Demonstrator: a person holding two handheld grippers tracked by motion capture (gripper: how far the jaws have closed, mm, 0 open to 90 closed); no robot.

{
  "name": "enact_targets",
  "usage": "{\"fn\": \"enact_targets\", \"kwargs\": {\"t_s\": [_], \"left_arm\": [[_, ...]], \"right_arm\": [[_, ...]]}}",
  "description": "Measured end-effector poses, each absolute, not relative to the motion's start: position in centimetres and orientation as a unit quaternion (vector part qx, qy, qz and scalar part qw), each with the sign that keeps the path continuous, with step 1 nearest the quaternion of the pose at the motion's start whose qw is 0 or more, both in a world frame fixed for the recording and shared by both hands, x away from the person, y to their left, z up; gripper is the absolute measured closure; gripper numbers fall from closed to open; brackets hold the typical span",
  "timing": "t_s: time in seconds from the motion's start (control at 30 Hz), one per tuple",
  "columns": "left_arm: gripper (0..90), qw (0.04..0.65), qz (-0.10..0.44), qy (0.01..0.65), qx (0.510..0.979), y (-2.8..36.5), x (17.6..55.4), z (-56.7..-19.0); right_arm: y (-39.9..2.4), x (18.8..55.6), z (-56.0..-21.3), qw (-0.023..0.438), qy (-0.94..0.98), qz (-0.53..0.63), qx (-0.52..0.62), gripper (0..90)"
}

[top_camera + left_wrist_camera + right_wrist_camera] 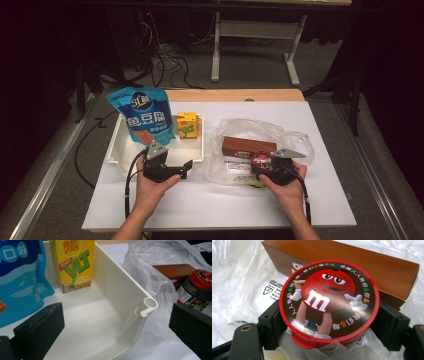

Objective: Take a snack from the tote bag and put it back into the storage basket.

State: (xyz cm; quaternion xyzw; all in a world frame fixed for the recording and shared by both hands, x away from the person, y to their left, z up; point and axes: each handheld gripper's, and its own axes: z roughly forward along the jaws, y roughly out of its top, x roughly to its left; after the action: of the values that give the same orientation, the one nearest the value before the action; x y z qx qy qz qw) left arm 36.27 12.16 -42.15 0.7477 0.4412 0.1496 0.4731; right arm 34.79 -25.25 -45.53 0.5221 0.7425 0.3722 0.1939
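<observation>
Unpacking a shopping bag into a tray. The right hand-held gripper (pixel 263 169) reaches into the mouth of a clear plastic bag (pixel 235 131) lying on the white worktop (pixel 320 200); its two black jaws stand wide, one at each side of a candy tub (pixel 329 302), just below the lid. In the right gripper view the pads sit against or just beside the tub's wall — whether they already press cannot be told, so the hold is best judged as closing rather than secured. The wide jaw setting suits the tub's broad round body.

The tub stands upright inside the bag, just in front of a long brown box (pixel 342 262) and beside a white printed packet (pixel 268 293). Its lid is round, with a red rim and a dark brown face bearing a red cartoon character, a white letter "m" and a ring of small coloured characters; film of the bag bunches around its lower part.

The left hand-held gripper (pixel 186 169) waits with jaws wide and nothing between them, at the near right corner of the cream tray (pixel 147 305) — probably to steady it or receive the next item. In the tray stand a blue snack pouch (pixel 142 117) and a yellow lemon-tea carton (pixel 75 265), suggesting the tub's destination.
</observation>
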Motion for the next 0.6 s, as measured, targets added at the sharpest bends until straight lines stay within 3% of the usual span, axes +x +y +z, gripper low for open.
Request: {"fn": "enact_targets", "kwargs": {"t_s": [0.17,0.6], "left_arm": [[1.1,0.472,0.149,0.438,0.750,11.9,36.1,-42.2],[1.5,0.483,0.146,0.425,0.752,10.5,35.6,-41.9]], "right_arm": [[-24.8,34.4,-45.1,0.223,0.750,0.355,0.511,26.0],[-25.0,34.1,-43.2,0.209,0.747,0.384,0.501,26.3]]}}
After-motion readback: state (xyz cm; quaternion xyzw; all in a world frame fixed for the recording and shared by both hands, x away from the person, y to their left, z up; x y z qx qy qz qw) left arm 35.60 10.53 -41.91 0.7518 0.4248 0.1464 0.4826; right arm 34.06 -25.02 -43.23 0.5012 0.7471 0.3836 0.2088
